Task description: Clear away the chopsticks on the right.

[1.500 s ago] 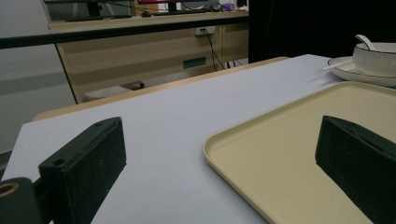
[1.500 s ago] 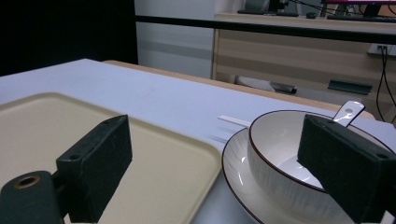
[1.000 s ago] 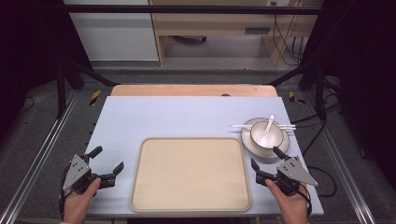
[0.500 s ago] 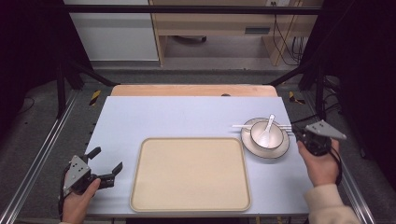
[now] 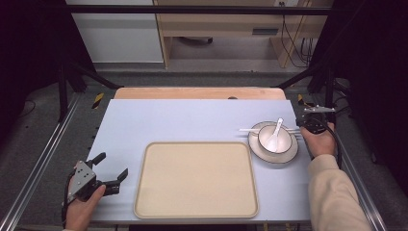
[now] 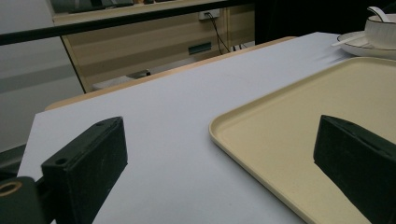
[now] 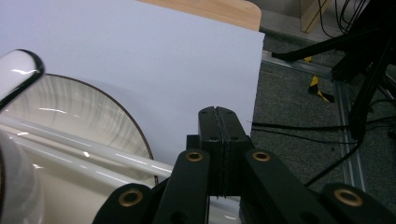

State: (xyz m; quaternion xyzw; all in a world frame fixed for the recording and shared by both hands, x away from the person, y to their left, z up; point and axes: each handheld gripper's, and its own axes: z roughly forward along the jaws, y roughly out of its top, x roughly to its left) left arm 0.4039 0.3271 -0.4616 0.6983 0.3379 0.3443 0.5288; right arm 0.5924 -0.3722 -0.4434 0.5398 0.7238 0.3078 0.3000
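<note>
At the right of the high view, the right tool [image 5: 308,126], jaws fully closed on nothing, is hovering at the chopsticks' [image 5: 252,130] right ends, their length lying across the plate [image 5: 273,155].

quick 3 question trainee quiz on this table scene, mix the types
1. True or false: the right gripper has its jaws pressed together.
2. What lies across the plate beside the bowl? A chopsticks B fork C knife
3. Fill in: the left gripper sits, jaws apart, left of the empty ____.

Key
1. True
2. A, the chopsticks
3. tray
</note>
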